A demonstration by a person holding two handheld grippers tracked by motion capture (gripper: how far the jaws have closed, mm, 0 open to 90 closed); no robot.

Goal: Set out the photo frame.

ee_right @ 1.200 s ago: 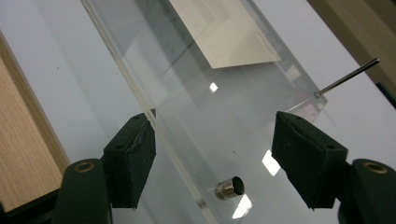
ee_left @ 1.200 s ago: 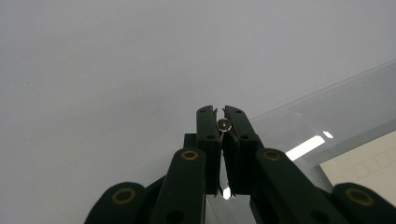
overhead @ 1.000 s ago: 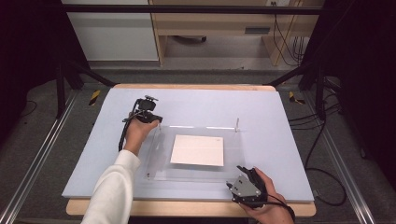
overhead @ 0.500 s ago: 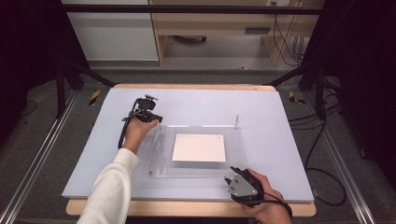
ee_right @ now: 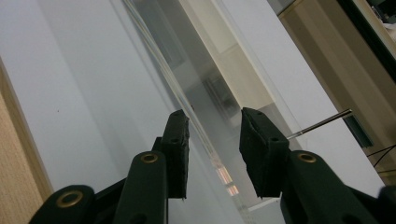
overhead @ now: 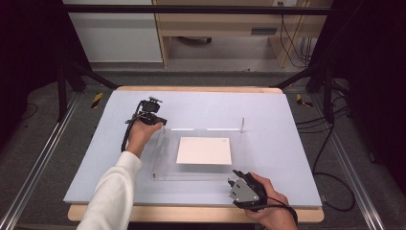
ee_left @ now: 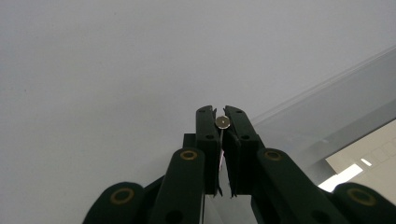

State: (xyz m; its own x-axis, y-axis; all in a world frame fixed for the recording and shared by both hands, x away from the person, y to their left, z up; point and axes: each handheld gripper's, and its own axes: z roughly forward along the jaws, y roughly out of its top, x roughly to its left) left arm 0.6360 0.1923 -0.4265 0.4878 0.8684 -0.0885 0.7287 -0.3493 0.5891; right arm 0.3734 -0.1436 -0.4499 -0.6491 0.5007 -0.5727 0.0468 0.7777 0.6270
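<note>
Pinching a thin metal pin (ee_left: 223,122) at ten o'clock, the left gripper (overhead: 152,116) stays hard to read from above. Right gripper (ee_right: 214,135), spread, straddles the clear sheet (overhead: 165,148)'s five-o'clock edge; white card (overhead: 204,150) lies centered.

A wooden table (overhead: 191,89) is covered by a pale blue mat (overhead: 287,158). A clear plastic sheet (overhead: 201,168) is laid flat on the mat, with a white card (overhead: 204,150) at its middle.

I am sliding my right gripper (overhead: 238,176) leftward and forward along the near table edge, bringing its spread jaws closer to the clear sheet (overhead: 191,171).
</note>
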